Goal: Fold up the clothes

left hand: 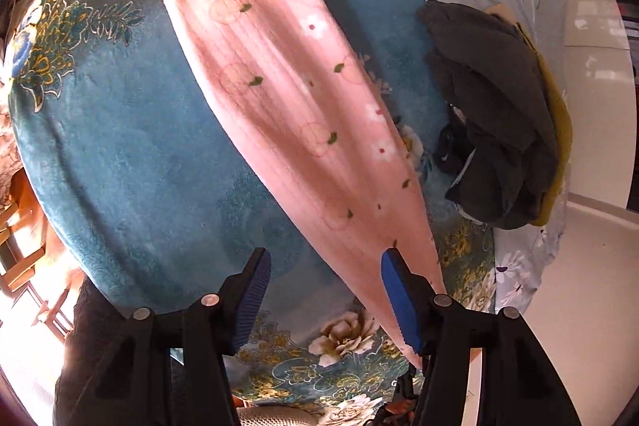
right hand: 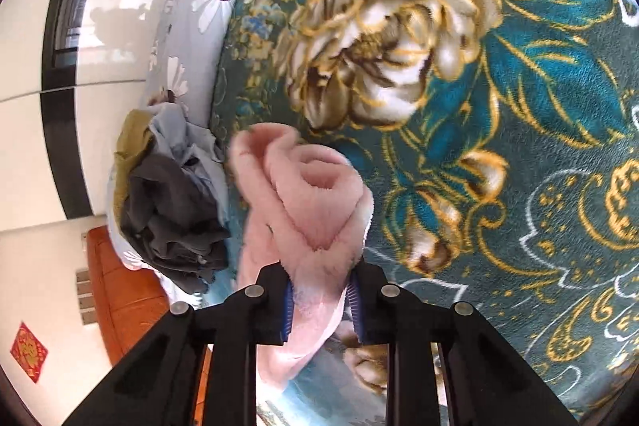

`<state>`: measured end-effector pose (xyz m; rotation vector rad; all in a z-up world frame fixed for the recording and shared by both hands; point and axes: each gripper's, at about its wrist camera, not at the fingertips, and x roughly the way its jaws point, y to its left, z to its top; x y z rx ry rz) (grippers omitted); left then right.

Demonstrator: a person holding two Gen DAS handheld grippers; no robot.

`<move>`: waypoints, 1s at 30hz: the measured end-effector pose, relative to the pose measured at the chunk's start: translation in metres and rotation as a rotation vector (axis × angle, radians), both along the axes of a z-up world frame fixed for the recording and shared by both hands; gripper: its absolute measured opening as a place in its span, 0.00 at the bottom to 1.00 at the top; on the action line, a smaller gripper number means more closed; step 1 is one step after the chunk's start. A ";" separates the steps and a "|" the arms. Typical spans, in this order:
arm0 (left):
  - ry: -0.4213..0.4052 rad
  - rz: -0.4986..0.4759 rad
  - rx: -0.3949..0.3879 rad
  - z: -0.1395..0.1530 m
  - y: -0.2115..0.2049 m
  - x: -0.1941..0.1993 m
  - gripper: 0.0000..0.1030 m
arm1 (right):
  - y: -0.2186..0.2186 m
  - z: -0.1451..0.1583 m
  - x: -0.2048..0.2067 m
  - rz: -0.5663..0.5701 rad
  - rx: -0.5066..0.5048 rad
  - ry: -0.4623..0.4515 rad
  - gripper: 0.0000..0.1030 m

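My left hand-held gripper (left hand: 325, 300) is wide open and empty; the long pink fleece garment with small leaf and flower print (left hand: 279, 86) lies stretched across the teal floral plush bed blanket (left hand: 120, 146), its near edge brushing the gripper's right finger. My right hand-held gripper (right hand: 319, 300) clamps a bunched end of the same fleece. I'd close the left one on the edge, match heights, keep the cloth taut, clear of the dark grey clothes pile (left hand: 491, 114).
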<state>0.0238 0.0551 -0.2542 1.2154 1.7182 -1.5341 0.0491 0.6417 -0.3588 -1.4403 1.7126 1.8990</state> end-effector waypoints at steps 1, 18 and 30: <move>0.005 0.002 0.003 0.000 -0.001 0.002 0.61 | 0.001 -0.008 0.000 0.002 -0.004 -0.042 0.23; 0.143 0.232 0.009 -0.042 -0.130 0.118 0.67 | -0.047 0.089 0.069 -0.129 0.146 -0.037 0.58; 0.108 0.321 0.024 -0.149 -0.261 0.177 0.70 | -0.249 0.215 0.004 0.303 0.335 -0.004 0.71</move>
